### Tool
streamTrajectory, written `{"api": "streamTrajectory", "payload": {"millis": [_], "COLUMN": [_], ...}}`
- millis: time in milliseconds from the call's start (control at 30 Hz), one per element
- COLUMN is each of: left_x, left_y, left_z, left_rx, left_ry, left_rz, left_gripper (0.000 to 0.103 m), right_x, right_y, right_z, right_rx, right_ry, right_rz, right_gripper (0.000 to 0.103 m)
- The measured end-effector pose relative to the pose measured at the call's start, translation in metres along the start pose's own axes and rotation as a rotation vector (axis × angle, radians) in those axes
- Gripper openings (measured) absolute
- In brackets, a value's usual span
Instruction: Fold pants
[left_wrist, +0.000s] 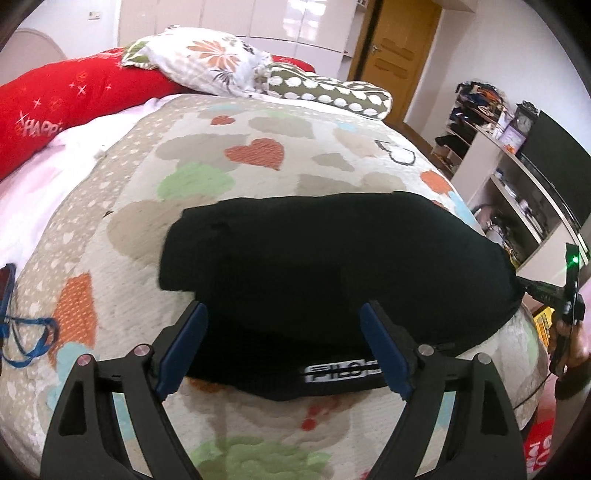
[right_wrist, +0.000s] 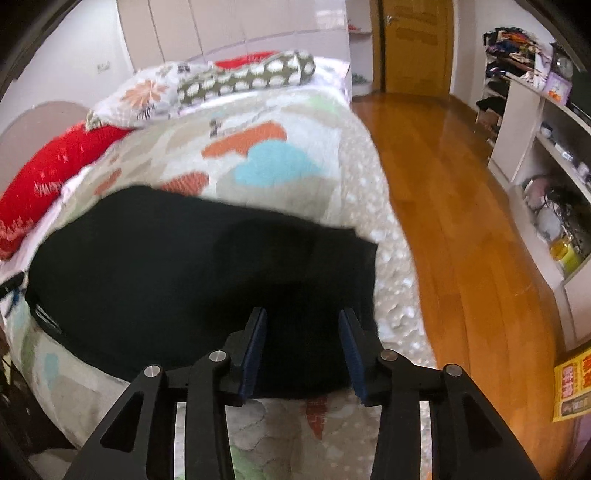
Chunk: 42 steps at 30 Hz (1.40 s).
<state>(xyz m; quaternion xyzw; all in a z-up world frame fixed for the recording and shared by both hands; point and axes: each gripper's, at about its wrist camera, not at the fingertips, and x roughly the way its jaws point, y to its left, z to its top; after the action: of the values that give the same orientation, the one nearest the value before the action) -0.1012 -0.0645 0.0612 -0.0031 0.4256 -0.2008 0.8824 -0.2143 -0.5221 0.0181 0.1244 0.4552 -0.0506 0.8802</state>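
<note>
One folded black pants (left_wrist: 332, 258); one bedspread (left_wrist: 229, 155); three pillows; two grippers, four blue-padded fingers.

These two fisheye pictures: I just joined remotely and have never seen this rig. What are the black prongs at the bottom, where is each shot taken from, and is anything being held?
There is no robot: a person holds a two-finger claw in each hand, and a camera on each looks forward along its fingers. The prongs are those fingers, with blue pads.

The left wrist view shows the left claw wide open over the black pants, near their waistband label. The right wrist view shows the right claw over the other end of the pants, its pads apart with a visible gap.

The pants lie folded on a heart-patterned bedspread. Neither claw appears to grip anything.
</note>
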Motion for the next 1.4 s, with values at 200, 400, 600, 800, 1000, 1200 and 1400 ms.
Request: {"api": "streamTrajectory", "payload": {"millis": [200, 400, 600, 800, 1000, 1200, 1400], "left_x": [-0.007, -0.013, -0.006, 0.018, 0.034, 0.051, 0.024], "left_y": [0.014, 0.036, 0.063, 0.097, 0.111, 0.102, 0.080], "left_z": [-0.002, 0.000, 0.011, 0.015, 0.012, 0.020, 0.045], "left_rx": [-0.001, -0.070, -0.197, -0.348, -0.467, -0.451, -0.364], "left_ry": [-0.033, -0.043, -0.045, -0.018, -0.007, 0.009, -0.068], "left_rz": [0.044, 0.056, 0.015, 0.000, -0.134, -0.198, -0.256], "left_gripper": [0.085, 0.085, 0.087, 0.087, 0.087, 0.087, 0.071], "right_x": [-0.011, -0.023, -0.053, -0.025, 0.012, 0.034, 0.027], "right_y": [0.000, -0.003, 0.073, 0.200, 0.292, 0.339, 0.320], "right_z": [-0.005, -0.001, 0.016, 0.020, 0.013, -0.009, 0.018], "right_rx": [-0.047, 0.019, -0.111, -0.337, -0.527, -0.711, -0.603], "right_ry": [0.010, -0.042, -0.120, -0.092, -0.041, -0.063, -0.070], "right_rz": [-0.016, -0.026, 0.336, 0.610, 0.668, 0.551, 0.614], "right_gripper": [0.007, 0.037, 0.049, 0.049, 0.049, 0.048, 0.000]}}
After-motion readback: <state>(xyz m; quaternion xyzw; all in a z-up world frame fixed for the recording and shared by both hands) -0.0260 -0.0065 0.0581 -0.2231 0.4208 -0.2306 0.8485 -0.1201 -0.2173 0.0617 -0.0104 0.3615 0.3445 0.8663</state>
